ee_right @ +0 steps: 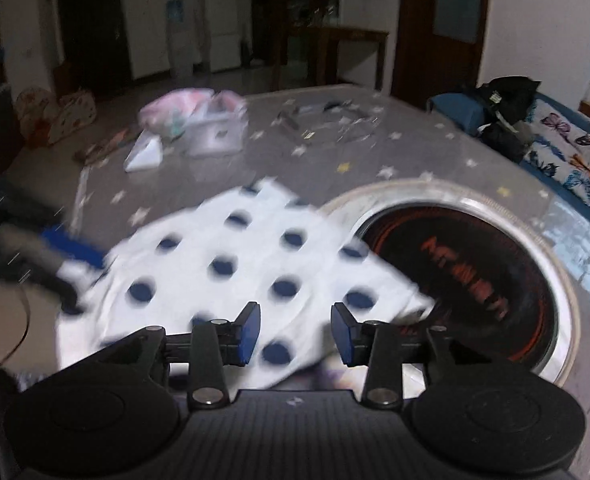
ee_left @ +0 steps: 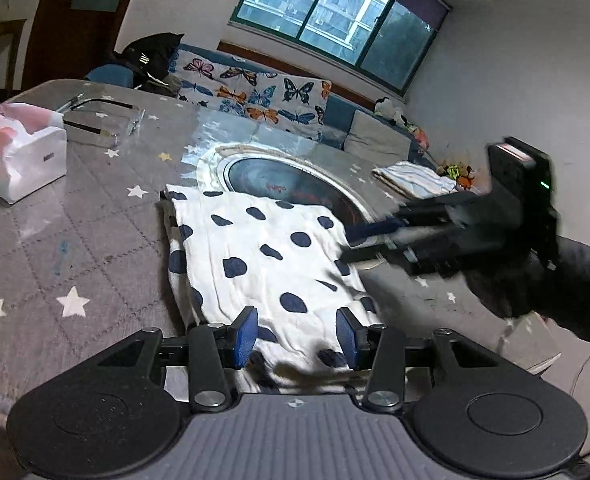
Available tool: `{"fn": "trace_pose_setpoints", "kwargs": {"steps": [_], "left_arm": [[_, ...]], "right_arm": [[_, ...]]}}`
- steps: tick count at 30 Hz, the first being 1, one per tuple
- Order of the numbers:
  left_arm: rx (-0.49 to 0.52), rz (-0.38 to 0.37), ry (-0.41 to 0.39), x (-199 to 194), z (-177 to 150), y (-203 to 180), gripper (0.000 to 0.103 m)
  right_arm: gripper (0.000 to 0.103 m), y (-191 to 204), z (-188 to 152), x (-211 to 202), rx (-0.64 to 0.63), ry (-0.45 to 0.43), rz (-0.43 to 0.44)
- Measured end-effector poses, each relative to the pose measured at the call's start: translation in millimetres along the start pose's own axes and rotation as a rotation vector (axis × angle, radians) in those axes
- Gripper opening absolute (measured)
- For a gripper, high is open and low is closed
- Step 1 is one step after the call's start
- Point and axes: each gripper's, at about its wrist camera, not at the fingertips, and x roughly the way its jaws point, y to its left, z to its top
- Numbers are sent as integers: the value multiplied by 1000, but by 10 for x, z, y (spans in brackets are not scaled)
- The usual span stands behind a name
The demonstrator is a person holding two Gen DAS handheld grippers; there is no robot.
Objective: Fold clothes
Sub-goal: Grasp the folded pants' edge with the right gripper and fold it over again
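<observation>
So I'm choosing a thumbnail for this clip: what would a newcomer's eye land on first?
First the white cloth with dark blue spots, spread on the grey star-patterned table cover between the open left gripper and open right gripper. Just behind it, partly overlapped by it, sits a round dark cooktop glowing red. On the far side, a butterfly-print sofa cover below the window also stands out.

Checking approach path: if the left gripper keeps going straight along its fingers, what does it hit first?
Most likely the polka-dot cloth: the open left gripper sits over its near edge. Beyond it lies the round cooktop. Height above the cloth is unclear.
</observation>
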Motion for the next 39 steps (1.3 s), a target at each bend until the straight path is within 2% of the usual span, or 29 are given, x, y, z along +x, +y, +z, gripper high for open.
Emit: {"fn": "trace_pose_setpoints", "kwargs": {"steps": [6, 11, 16, 19, 20, 23, 26, 33, 39], "left_arm": [[-4, 22, 26, -191, -90, 4, 51], [19, 20, 84, -249, -200, 44, 54], [0, 32, 121, -130, -280, 104, 54], [18, 33, 129, -85, -304, 102, 54], [31, 36, 131, -68, -310, 96, 54], [52, 42, 129, -20, -291, 105, 52], [70, 48, 126, 26, -265, 120, 52], [140, 75, 84, 228, -80, 154, 50], [167, 75, 64, 618, 243, 229, 47]], "right_arm": [[39, -339, 249, 256, 57, -34, -21], [44, -615, 339, 584, 155, -5, 24], [44, -799, 314, 825, 255, 48, 90], [42, -813, 264, 845, 271, 81, 103], [36, -817, 247, 849, 276, 91, 107], [22, -793, 205, 775, 273, 92, 84], [18, -770, 150, 664, 267, 91, 46], [14, -738, -118, 297, 324, 76, -93], [14, -680, -462, -140, 413, 67, -233]]}}
